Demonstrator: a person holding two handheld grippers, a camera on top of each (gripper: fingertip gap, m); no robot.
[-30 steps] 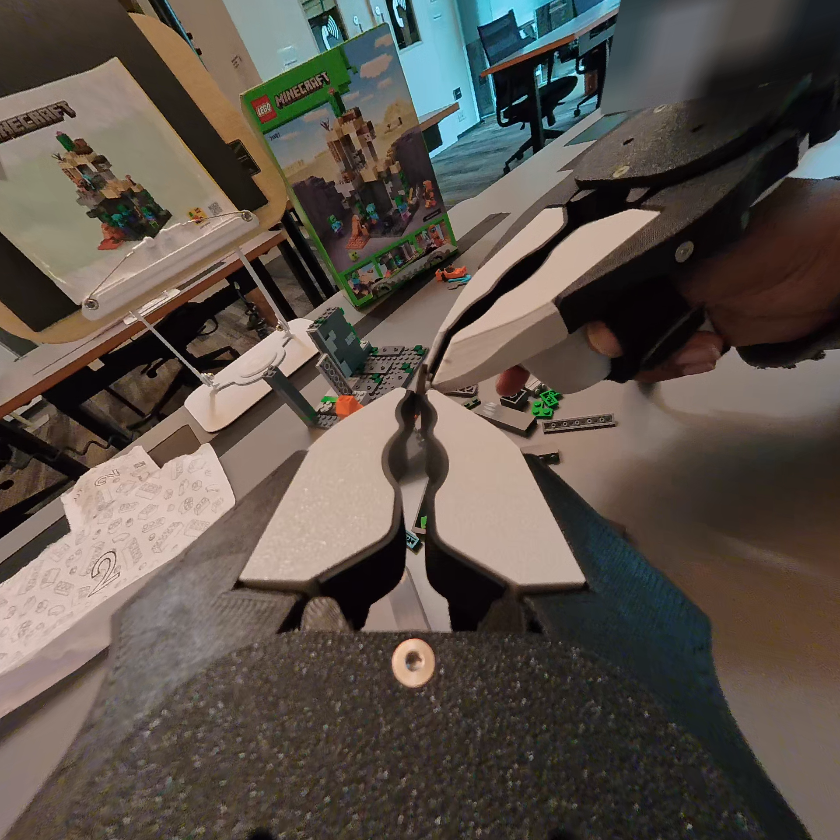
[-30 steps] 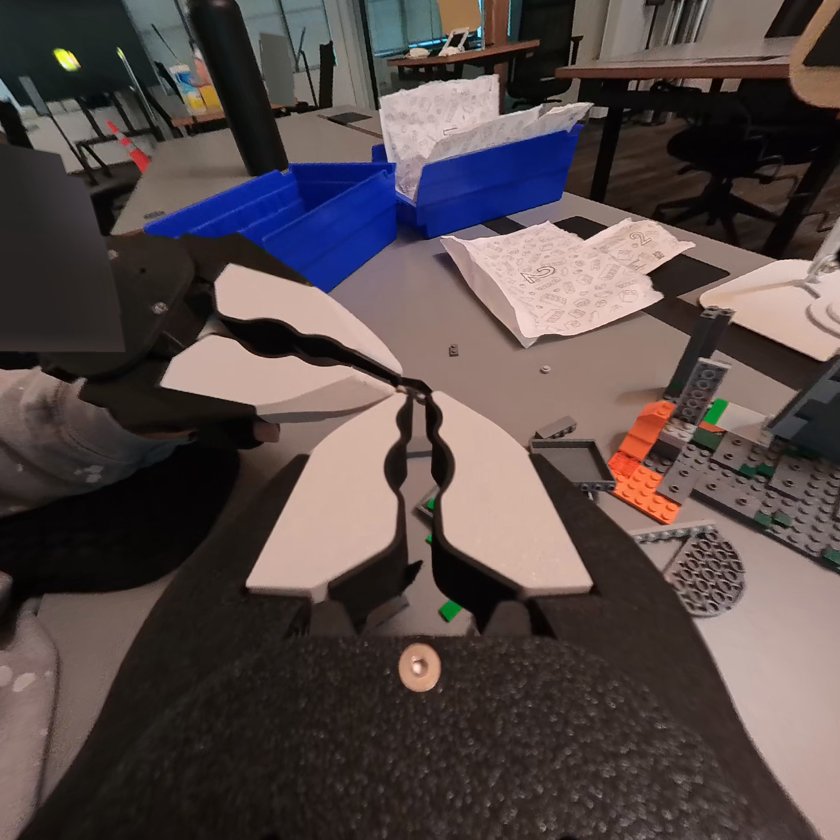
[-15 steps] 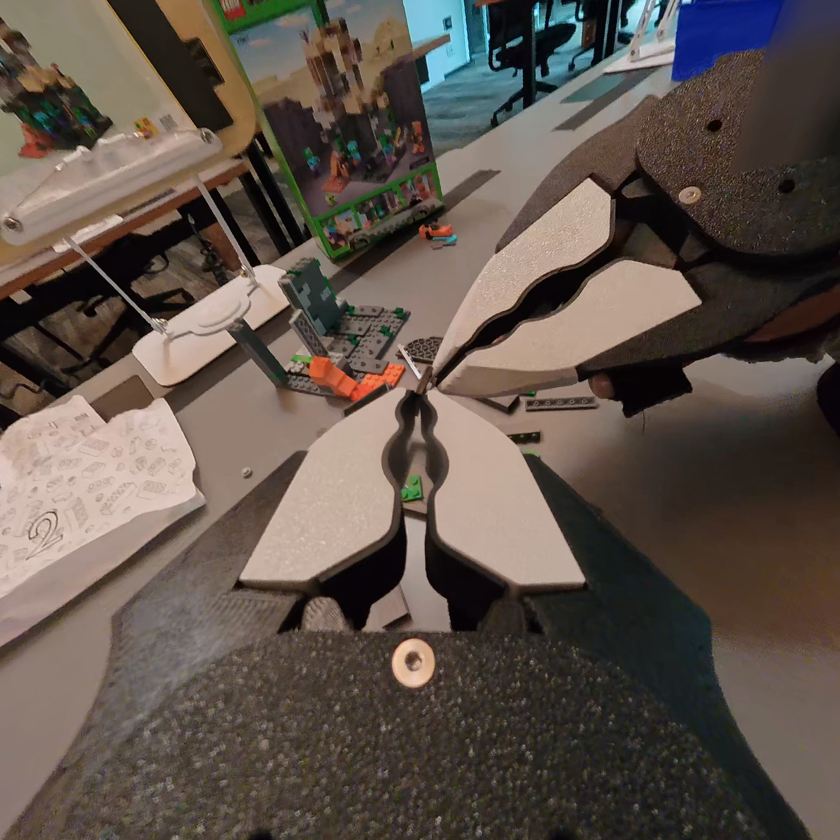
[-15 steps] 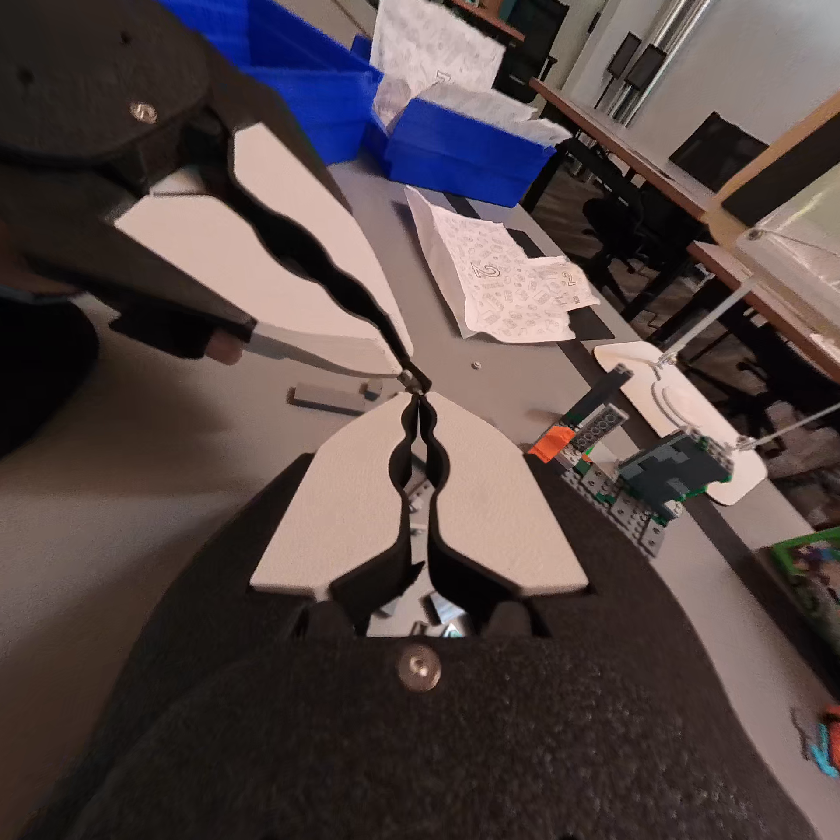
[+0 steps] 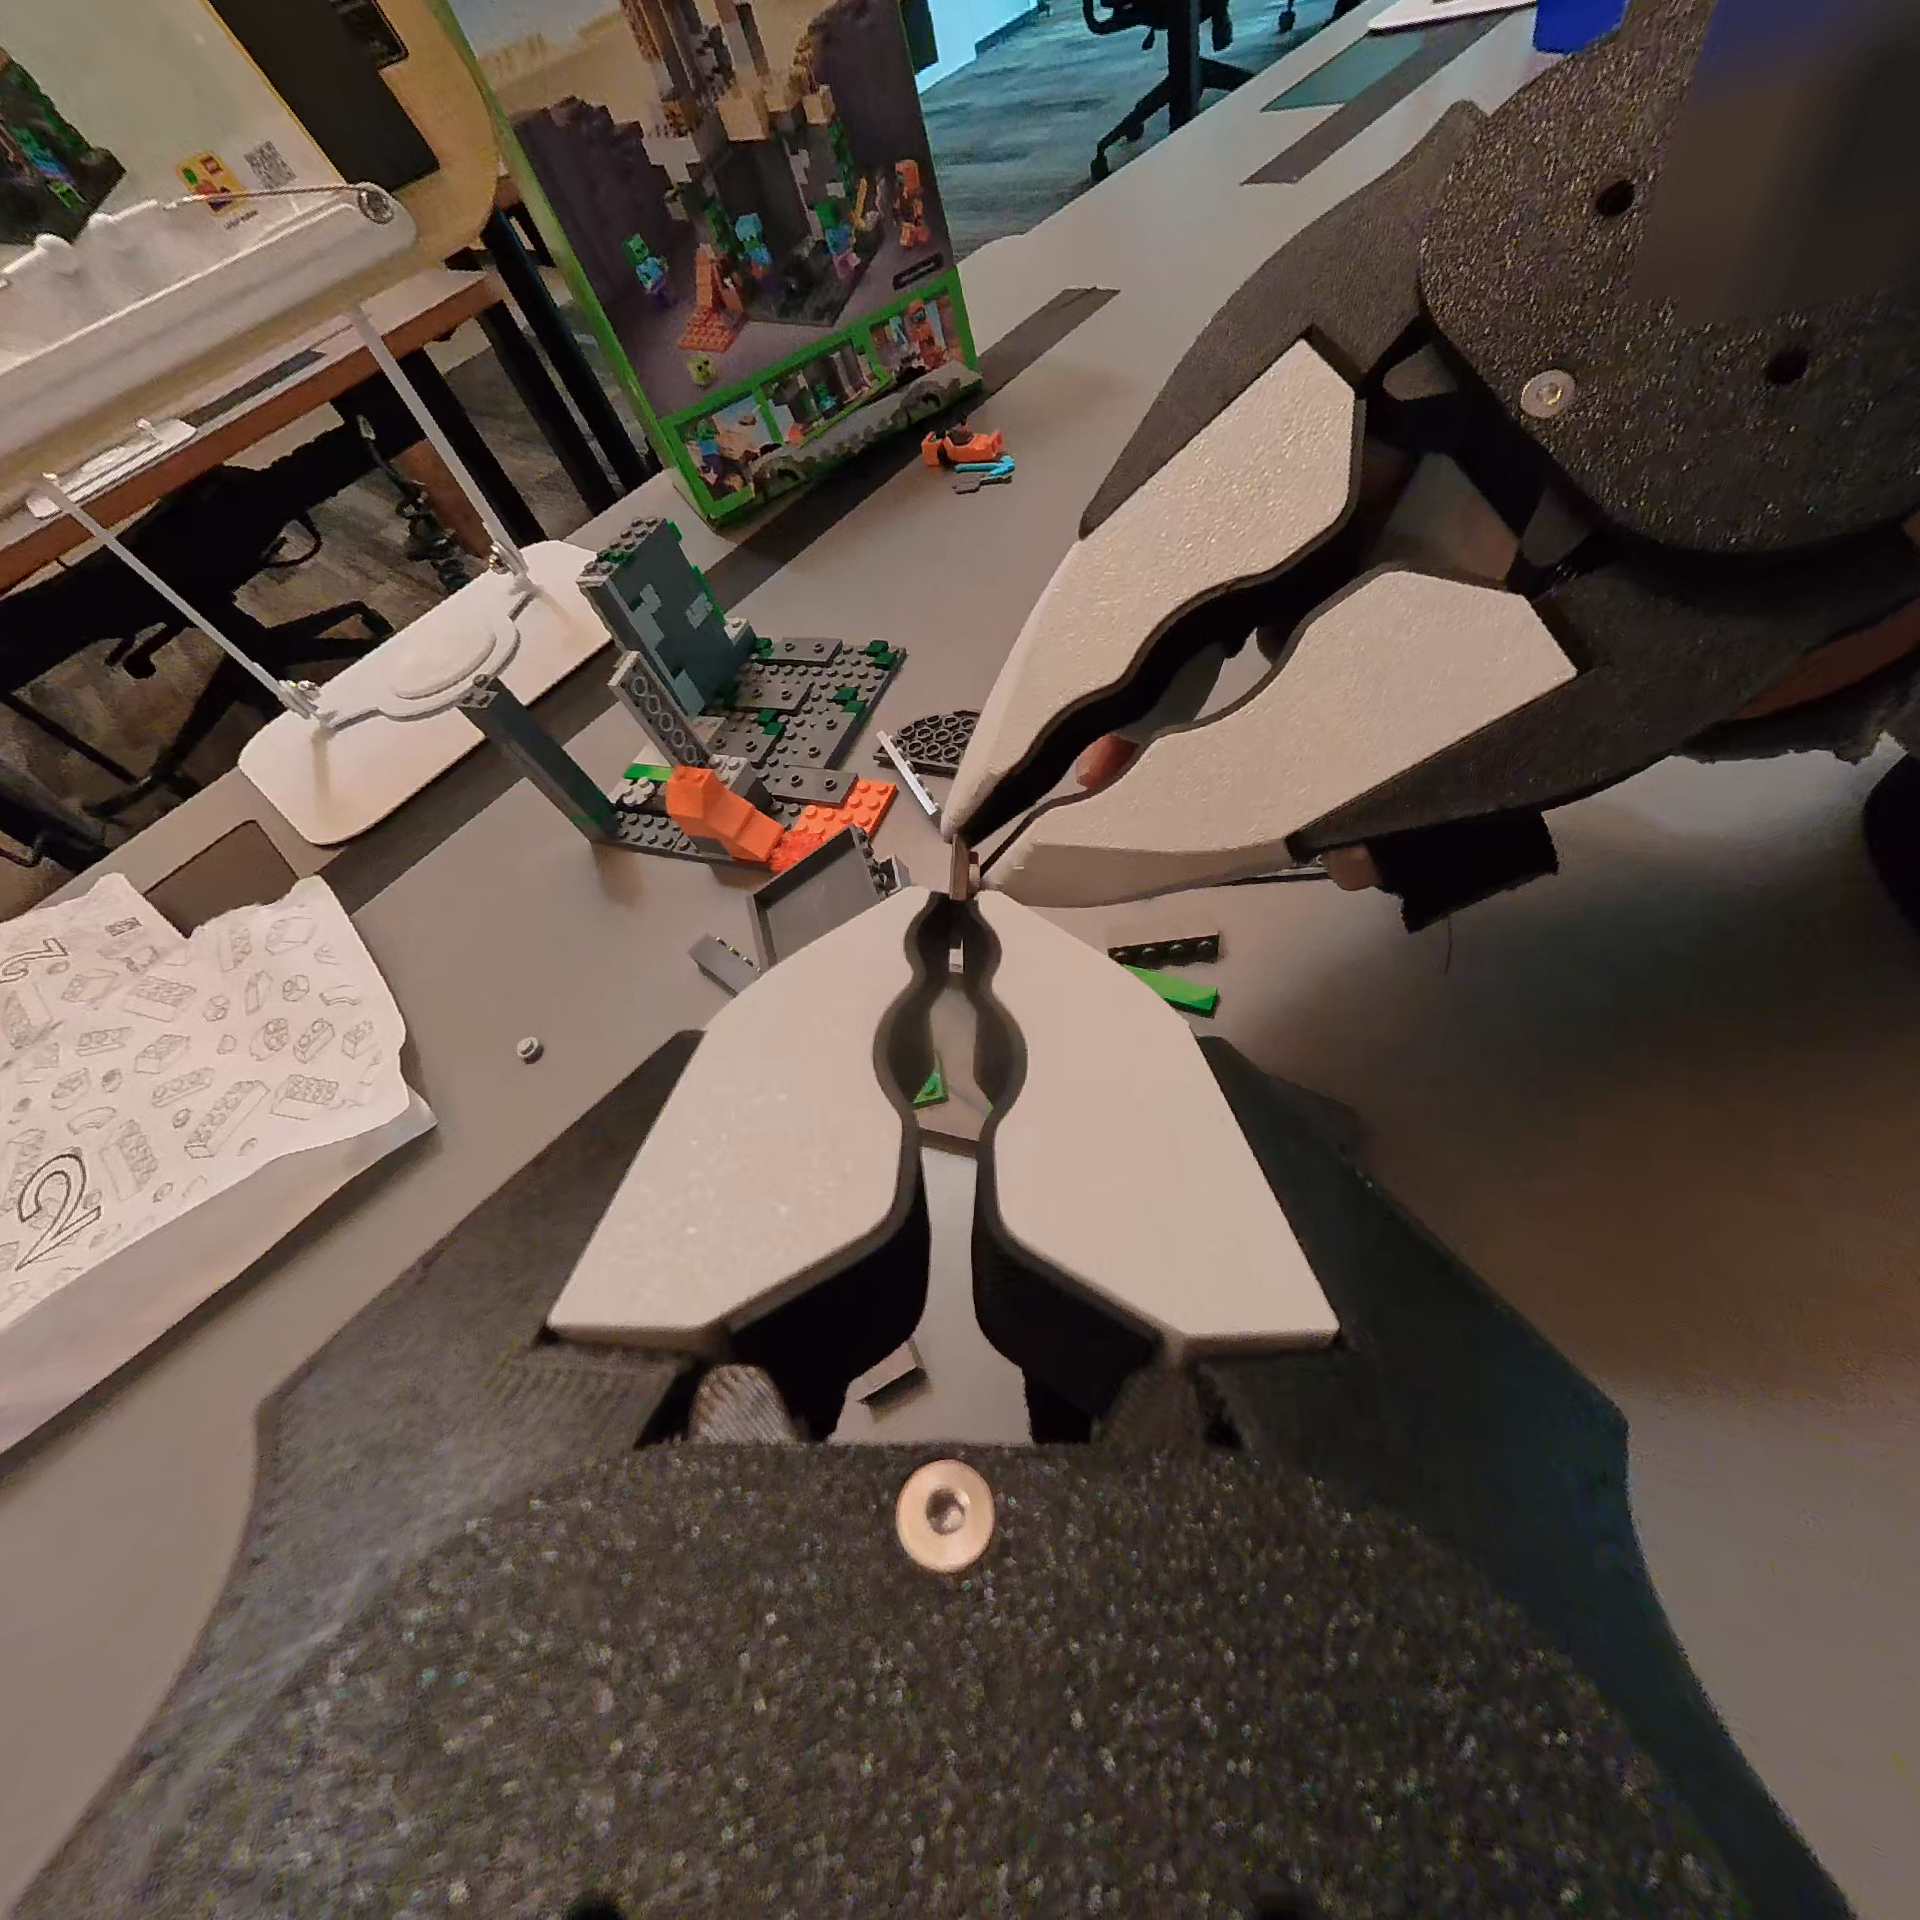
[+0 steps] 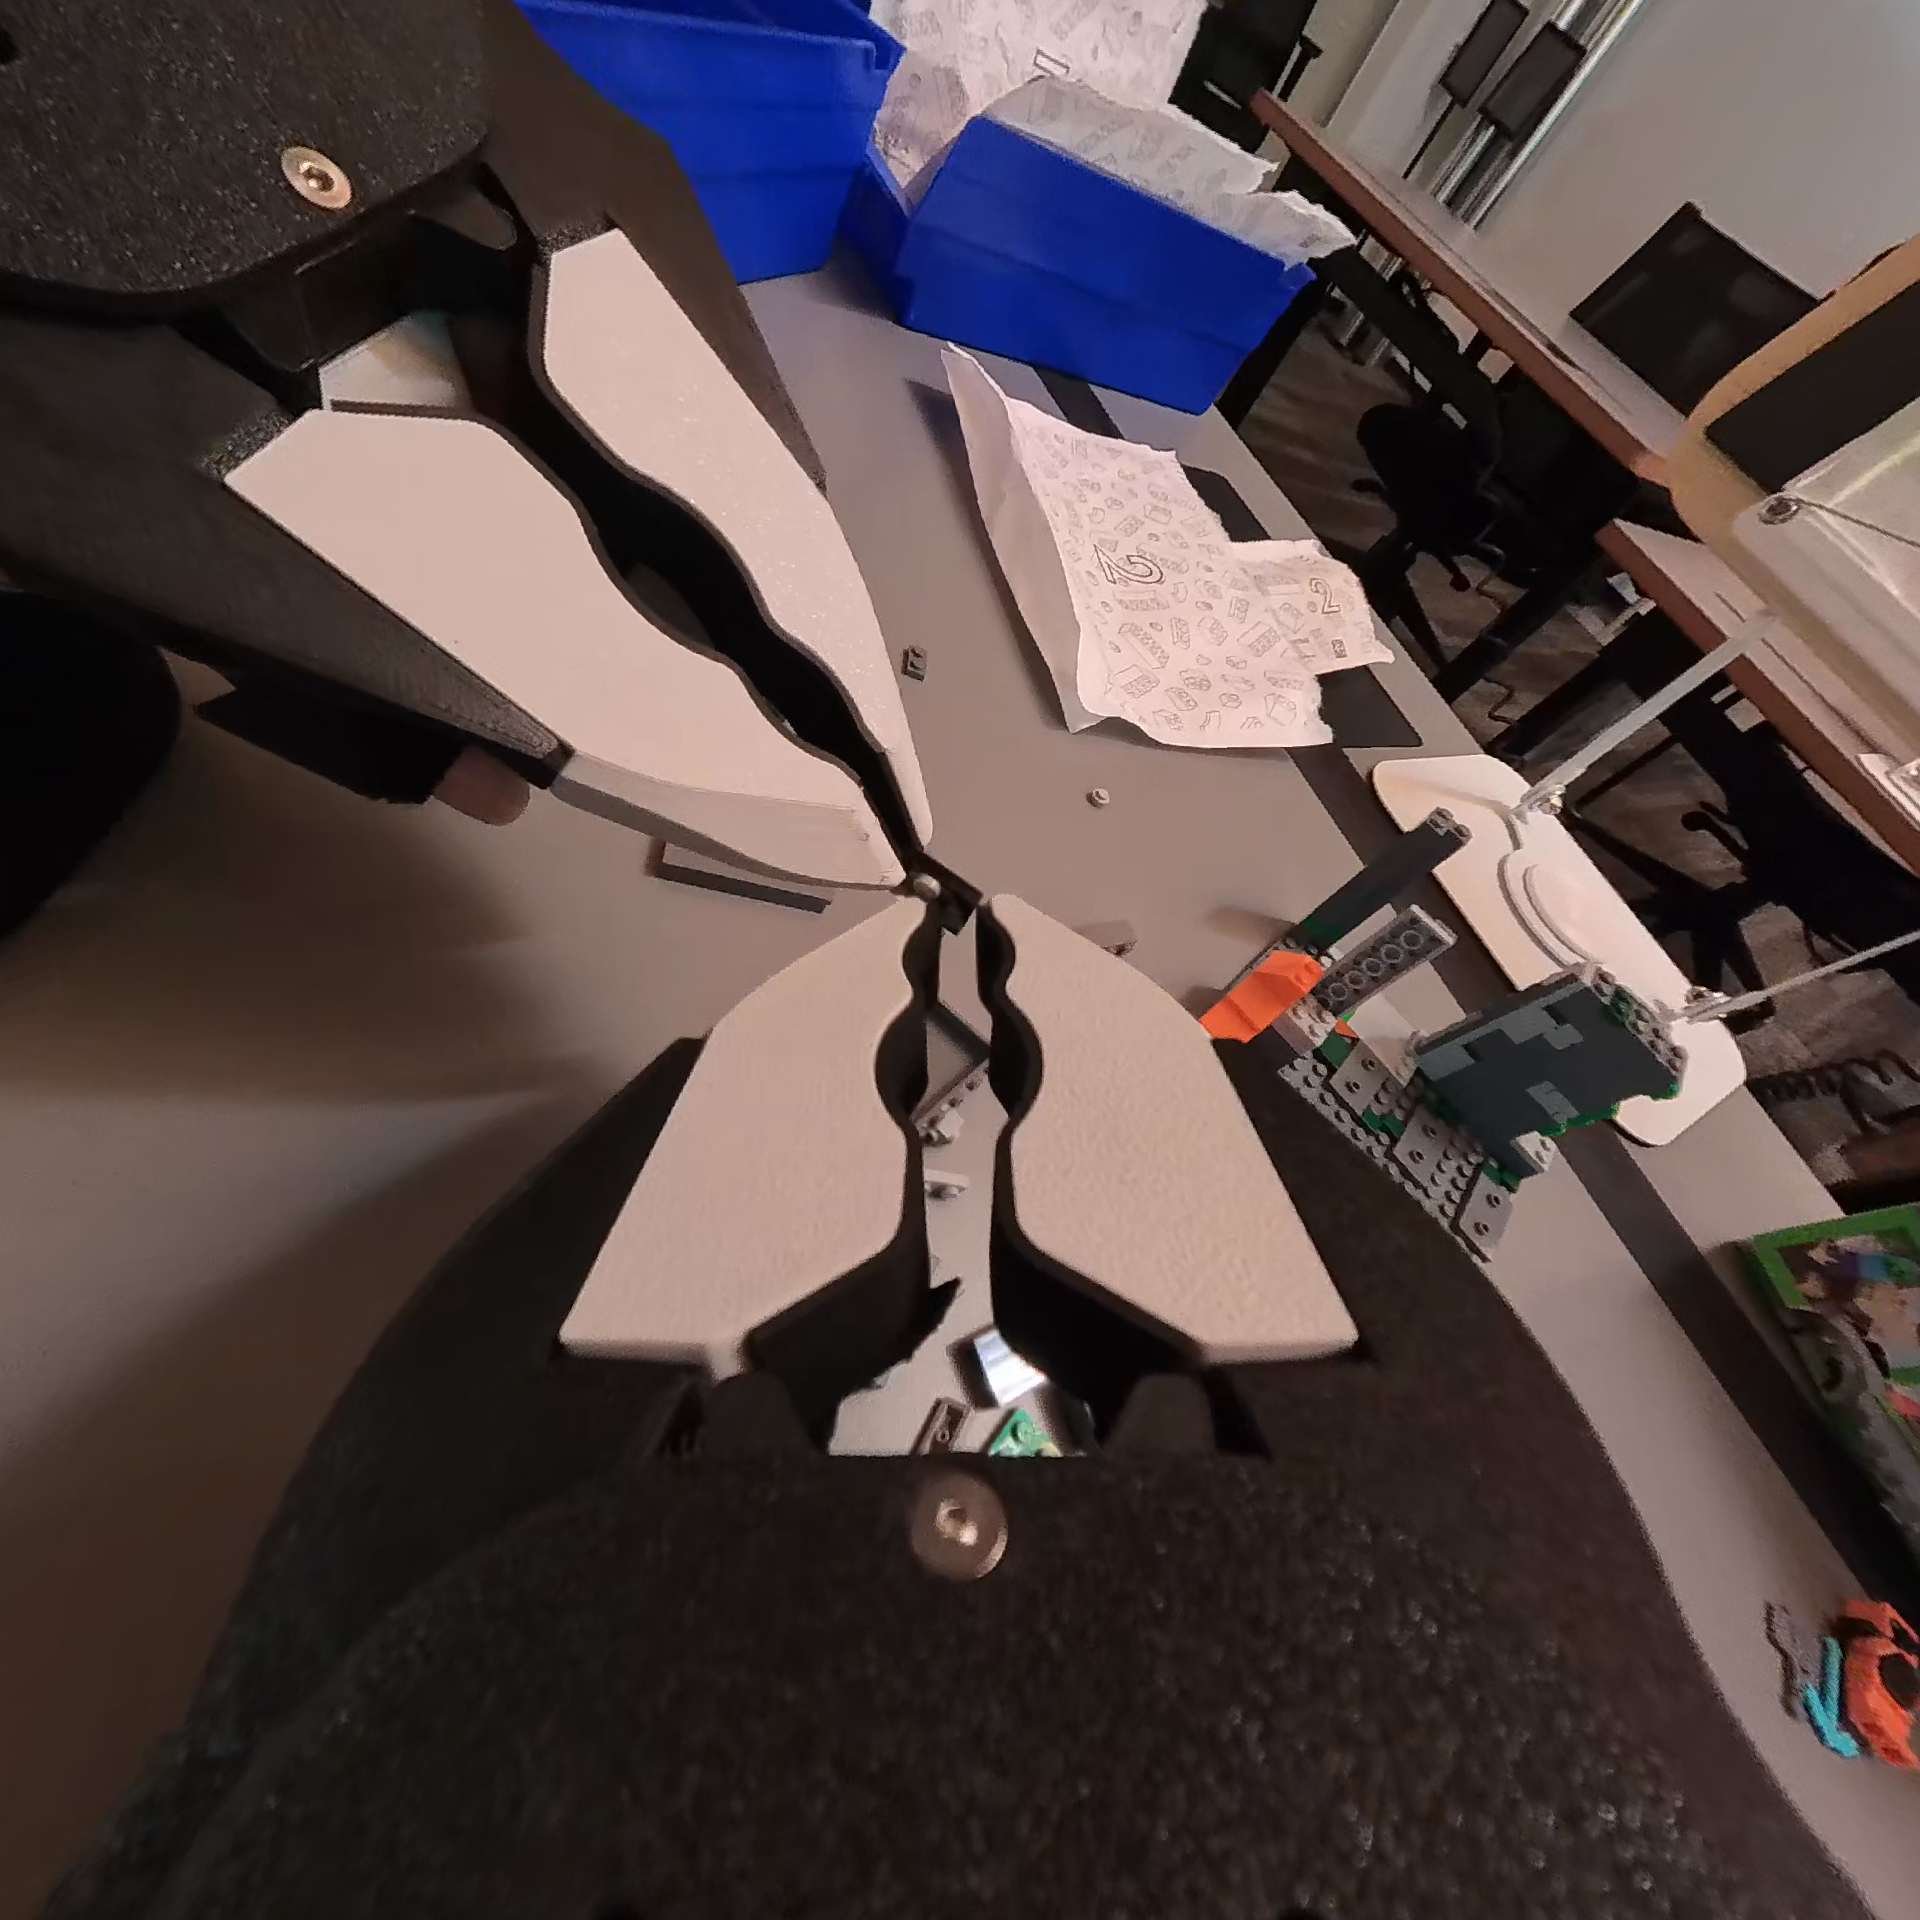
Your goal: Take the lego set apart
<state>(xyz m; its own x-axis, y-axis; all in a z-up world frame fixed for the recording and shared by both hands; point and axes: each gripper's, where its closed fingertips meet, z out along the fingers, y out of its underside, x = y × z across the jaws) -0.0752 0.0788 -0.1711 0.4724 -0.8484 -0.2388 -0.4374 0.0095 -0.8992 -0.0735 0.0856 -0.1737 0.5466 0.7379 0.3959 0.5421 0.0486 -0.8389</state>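
Grippers meet tip to tip: left gripper and right gripper each clamp a tiny dark piece, twelve o'clock of centre; light, rigid, slippery — pinch the edges.

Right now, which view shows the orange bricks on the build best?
The left wrist view: the orange bricks sit unobstructed, showing a sloped piece and a studded plate. The right wrist view catches only one small orange piece edge-on.
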